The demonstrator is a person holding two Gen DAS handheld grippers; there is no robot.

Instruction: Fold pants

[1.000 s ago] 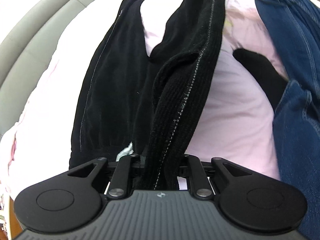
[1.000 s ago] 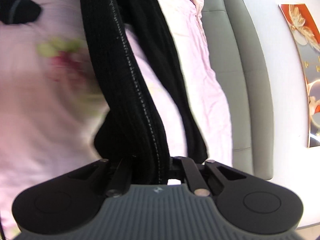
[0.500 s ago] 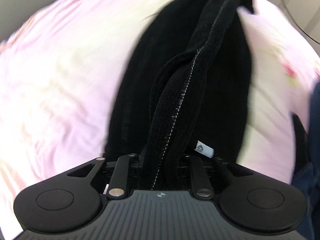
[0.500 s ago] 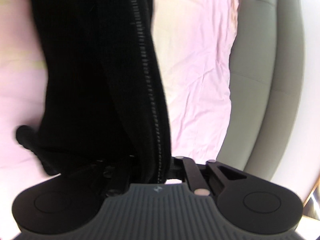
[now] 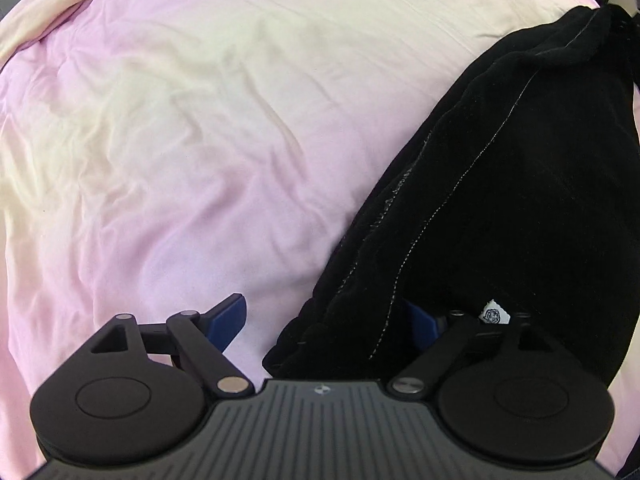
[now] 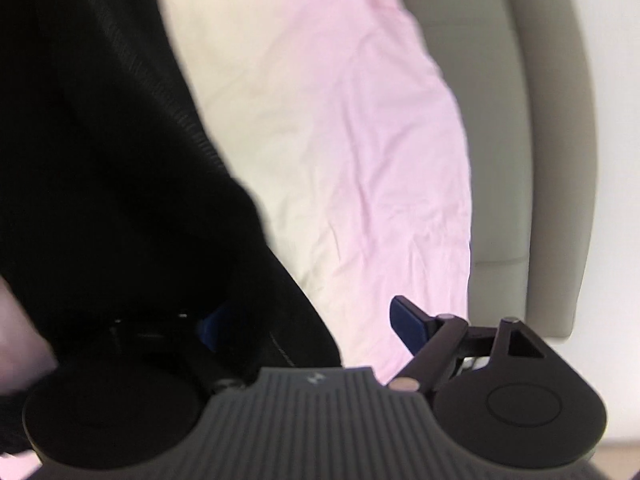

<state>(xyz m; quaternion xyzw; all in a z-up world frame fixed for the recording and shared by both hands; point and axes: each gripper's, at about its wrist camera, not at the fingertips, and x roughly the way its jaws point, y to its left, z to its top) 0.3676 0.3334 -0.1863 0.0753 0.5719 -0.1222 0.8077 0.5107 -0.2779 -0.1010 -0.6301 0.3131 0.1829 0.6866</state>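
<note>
closest in, the left gripper has its jaws swinging apart, blue pads wide. the edge of the black pants lies loose between them, nearer the right-hand pad, with neither pad pressing on it, so it's released. a little white label pokes out of the fabric by that pad. the right gripper is also opening. one blue pad is clear over the sheet, the other is half buried behind black cloth that drapes over that side and blocks the view, but nothing's clamped.

further out the pants lie in a long doubled strip on the pink bedsheet, stretching away toward the far edge of the bed. past the sheet on the right gripper's side there's a grey padded headboard.

compared to a second ago: both claws were pinched tight on the stitched seam with the pants hanging up off the bed; now the fabric is down flat and let go.
</note>
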